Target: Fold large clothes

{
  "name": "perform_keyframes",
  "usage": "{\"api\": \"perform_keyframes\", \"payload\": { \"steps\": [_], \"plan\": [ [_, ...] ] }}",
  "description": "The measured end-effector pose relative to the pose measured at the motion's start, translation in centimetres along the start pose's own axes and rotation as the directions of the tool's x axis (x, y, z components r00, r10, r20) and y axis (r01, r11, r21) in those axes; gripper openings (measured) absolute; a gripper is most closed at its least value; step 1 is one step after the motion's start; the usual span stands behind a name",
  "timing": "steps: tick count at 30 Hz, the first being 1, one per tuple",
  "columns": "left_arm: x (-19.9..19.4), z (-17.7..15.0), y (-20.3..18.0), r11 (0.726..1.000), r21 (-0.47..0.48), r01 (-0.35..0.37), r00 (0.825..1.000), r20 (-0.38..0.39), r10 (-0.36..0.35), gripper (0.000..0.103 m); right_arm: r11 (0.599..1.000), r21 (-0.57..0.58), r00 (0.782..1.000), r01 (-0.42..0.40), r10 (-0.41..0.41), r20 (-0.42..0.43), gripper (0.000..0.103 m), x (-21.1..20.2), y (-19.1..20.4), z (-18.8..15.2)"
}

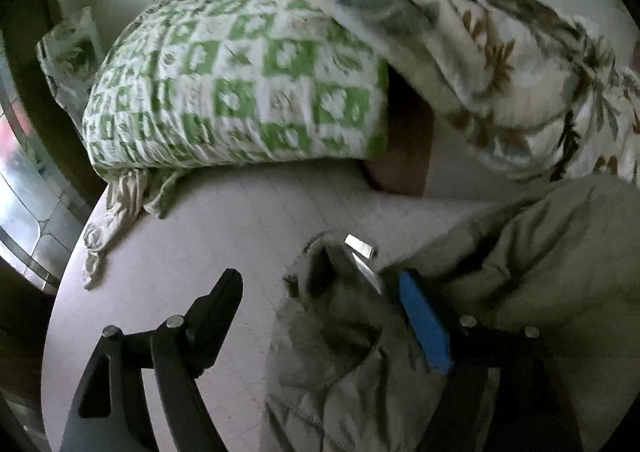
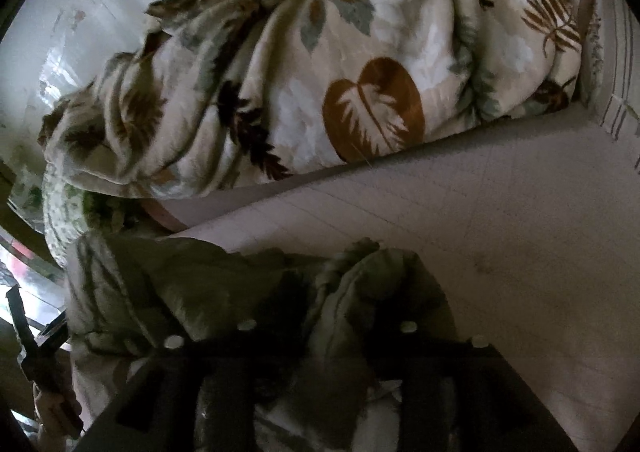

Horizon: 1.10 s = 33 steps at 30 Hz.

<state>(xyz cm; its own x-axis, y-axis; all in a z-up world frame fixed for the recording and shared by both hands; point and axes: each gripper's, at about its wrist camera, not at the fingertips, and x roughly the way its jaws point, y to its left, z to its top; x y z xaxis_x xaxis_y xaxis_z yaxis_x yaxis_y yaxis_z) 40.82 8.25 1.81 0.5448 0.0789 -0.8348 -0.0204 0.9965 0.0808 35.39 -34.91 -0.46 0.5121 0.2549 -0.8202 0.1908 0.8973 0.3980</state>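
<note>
Olive-green garment [image 1: 520,252] is seen bunched on the pale bed sheet [image 1: 224,236], right under both grippers. Only in the left wrist view is the green checked pillow [image 1: 240,92] shown whole; the leaf-print blanket [image 2: 320,84] is shown much better in the right one. The left hand-held gripper [image 1: 320,288] is spread apart, nothing pinched. The right hand-held gripper [image 2: 328,336] is parted too, cloth loose between its fingers. Bare sheet is left open toward the right edge.
</note>
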Motion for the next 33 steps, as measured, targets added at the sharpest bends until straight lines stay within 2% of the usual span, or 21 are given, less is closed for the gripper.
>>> {"api": "perform_keyframes", "payload": {
  "steps": [1, 2, 7, 11, 14, 19, 22, 24, 28, 30, 31, 33],
  "plan": [
    [-0.3, 0.2, 0.3, 1.000, -0.006, 0.003, 1.000, 0.000, -0.003, 0.081, 1.000, 0.006, 1.000, -0.017, 0.017, 0.011, 0.095, -0.6, 0.1, 0.1],
    [-0.7, 0.3, 0.6, 1.000, -0.013, 0.006, 1.000, 0.003, -0.006, 0.081, 1.000, 0.001, 0.999, 0.000, 0.000, 0.033, 0.103, -1.3, 0.3, 0.2],
    [-2.6, 0.0, 0.7, 0.999, -0.018, 0.033, 0.999, 0.012, -0.033, 0.081, 0.999, -0.023, 0.998, 0.028, -0.026, 0.052, 0.103, -3.6, 1.1, 0.5],
    [-4.3, -1.5, -0.2, 0.994, -0.021, 0.103, 0.995, -0.005, -0.103, 0.081, 0.999, -0.035, 0.998, 0.036, -0.034, 0.054, 0.103, -5.2, 1.6, -0.4],
    [-4.9, -2.9, -2.0, 0.990, 0.006, 0.142, 0.990, -0.021, -0.142, 0.081, 0.999, -0.042, 1.000, 0.021, -0.020, 0.010, 0.103, -5.5, 2.2, -2.3],
    [-5.6, -4.4, -5.9, 0.984, 0.100, 0.146, 0.989, -0.026, -0.144, 0.081, 0.992, -0.127, 0.998, -0.003, -0.006, -0.069, 0.103, -4.3, 4.9, -5.5],
    [-5.6, -4.5, -8.6, 0.979, 0.159, 0.124, 0.992, -0.028, -0.121, 0.081, 0.978, -0.204, 0.993, 0.038, -0.060, -0.100, 0.103, -3.0, 6.7, -6.9],
    [-4.8, -4.7, -10.0, 0.976, 0.193, 0.096, 0.995, -0.045, -0.089, 0.081, 0.964, -0.248, 0.986, 0.098, -0.127, -0.106, 0.103, -2.0, 7.3, -7.5],
    [-0.9, -6.0, -11.9, 0.963, 0.270, -0.015, 0.994, -0.101, 0.044, 0.084, 0.928, -0.302, 0.953, 0.218, -0.269, -0.139, 0.103, 1.1, 6.8, -8.6],
    [0.9, -6.1, -11.4, 0.973, 0.229, -0.016, 0.989, -0.140, 0.049, 0.099, 0.941, -0.273, 0.952, 0.201, -0.254, -0.173, 0.103, 2.5, 5.7, -9.0],
    [1.7, -6.0, -10.9, 0.981, 0.193, -0.024, 0.987, -0.148, 0.054, 0.103, 0.944, -0.266, 0.952, 0.197, -0.249, -0.179, 0.103, 2.9, 5.3, -9.0],
    [2.5, -5.8, -10.4, 0.985, 0.173, -0.013, 0.987, -0.155, 0.040, 0.103, 0.944, -0.265, 0.953, 0.198, -0.248, -0.172, 0.103, 3.8, 4.7, -9.0]
  ]
}}
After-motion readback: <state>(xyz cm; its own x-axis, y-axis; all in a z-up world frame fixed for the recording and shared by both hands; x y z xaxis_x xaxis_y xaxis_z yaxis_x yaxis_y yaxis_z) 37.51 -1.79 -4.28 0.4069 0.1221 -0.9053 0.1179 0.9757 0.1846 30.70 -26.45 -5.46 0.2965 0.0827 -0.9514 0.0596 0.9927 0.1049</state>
